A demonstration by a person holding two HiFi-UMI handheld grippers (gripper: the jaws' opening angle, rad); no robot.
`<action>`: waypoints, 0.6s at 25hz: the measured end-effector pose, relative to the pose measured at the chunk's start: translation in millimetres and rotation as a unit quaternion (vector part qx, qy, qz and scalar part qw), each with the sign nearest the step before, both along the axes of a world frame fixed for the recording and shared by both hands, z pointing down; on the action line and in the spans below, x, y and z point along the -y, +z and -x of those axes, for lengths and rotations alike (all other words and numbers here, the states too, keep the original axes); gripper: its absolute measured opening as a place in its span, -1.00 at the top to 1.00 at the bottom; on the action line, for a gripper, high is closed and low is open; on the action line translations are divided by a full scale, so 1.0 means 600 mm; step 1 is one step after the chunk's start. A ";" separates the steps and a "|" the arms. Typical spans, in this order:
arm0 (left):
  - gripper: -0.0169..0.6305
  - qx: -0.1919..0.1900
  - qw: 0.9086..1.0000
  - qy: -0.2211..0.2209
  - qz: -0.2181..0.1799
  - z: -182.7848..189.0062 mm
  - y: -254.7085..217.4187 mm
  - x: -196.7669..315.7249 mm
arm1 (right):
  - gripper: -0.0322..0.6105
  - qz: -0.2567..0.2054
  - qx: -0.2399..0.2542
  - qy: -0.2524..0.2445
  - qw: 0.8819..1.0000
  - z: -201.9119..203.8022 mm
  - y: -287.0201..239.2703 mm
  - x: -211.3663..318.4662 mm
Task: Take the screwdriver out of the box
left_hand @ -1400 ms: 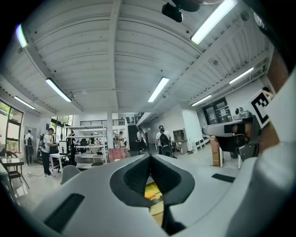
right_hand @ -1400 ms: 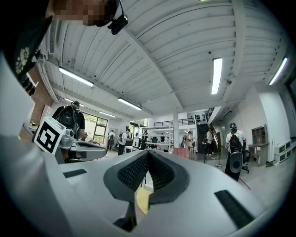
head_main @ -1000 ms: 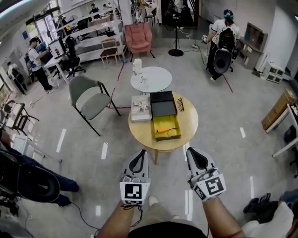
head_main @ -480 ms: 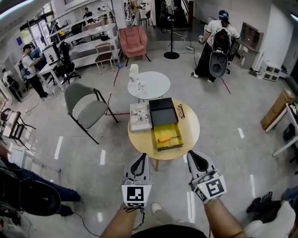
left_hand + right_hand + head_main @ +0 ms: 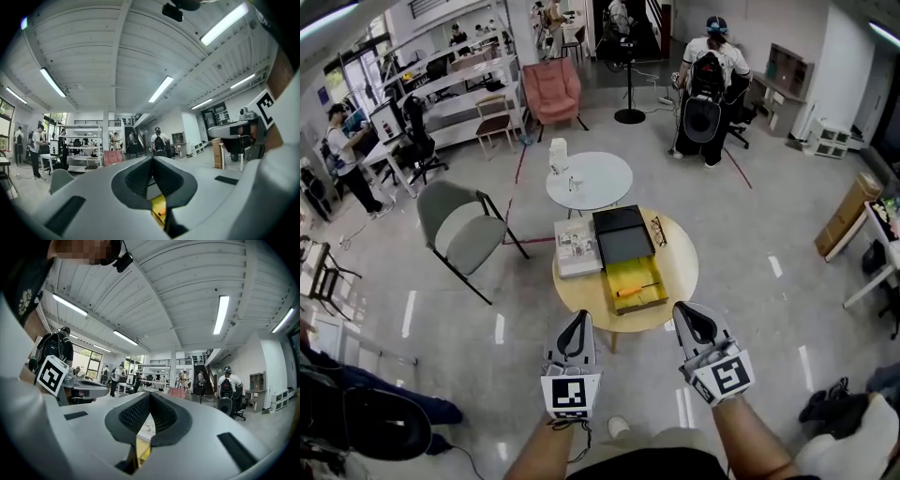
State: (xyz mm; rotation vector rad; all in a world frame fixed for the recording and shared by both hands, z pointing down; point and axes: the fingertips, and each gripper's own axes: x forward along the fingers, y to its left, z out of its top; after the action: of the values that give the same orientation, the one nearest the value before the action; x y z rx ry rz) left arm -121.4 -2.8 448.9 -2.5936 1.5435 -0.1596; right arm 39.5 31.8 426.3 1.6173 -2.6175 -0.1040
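Approach step. Left tool [image 5: 578,319] and right tool [image 5: 687,311] both closed tight, empty, short of the round counter [image 5: 680,272]. Orange-handled screwdriver [image 5: 636,291] lies crosswise in the open box [image 5: 609,279]. Judgement: spread 1 tool's jaws first, then straddle the handle and lift clear of the walls.

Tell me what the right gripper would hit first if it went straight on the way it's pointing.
Probably the near edge of the table, just ahead of the right gripper. If it rides above the tabletop, the yellow box comes first instead; height is hard to judge.
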 end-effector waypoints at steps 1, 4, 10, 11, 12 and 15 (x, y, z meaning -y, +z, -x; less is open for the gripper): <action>0.91 -0.003 1.000 -0.001 0.001 0.003 -0.001 0.003 | 0.85 -0.001 -0.003 0.002 1.000 0.000 -0.004 0.002; 0.91 -0.009 1.000 0.004 0.003 0.007 -0.003 0.010 | 0.85 -0.005 -0.015 0.007 1.000 0.000 -0.012 0.007; 0.91 -0.012 1.000 0.009 0.005 0.001 -0.012 0.032 | 0.85 -0.006 -0.012 0.020 1.000 -0.018 -0.015 0.026; 0.91 -0.010 1.000 0.010 0.003 -0.001 -0.013 0.036 | 0.85 -0.004 -0.010 0.021 1.000 -0.022 -0.014 0.029; 0.91 -0.009 1.000 0.010 0.001 -0.002 -0.015 0.040 | 0.85 -0.002 -0.008 0.022 1.000 -0.025 -0.012 0.034; 0.91 -0.015 1.000 0.007 -0.002 -0.004 -0.021 0.060 | 0.85 -0.002 -0.006 0.017 1.000 -0.028 -0.012 0.053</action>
State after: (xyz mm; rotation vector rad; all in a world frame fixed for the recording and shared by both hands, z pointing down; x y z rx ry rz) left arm -119.3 -38.5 436.5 -2.6145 1.5334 -0.1157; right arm 56.0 0.0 419.1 1.6571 -2.5812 -0.1163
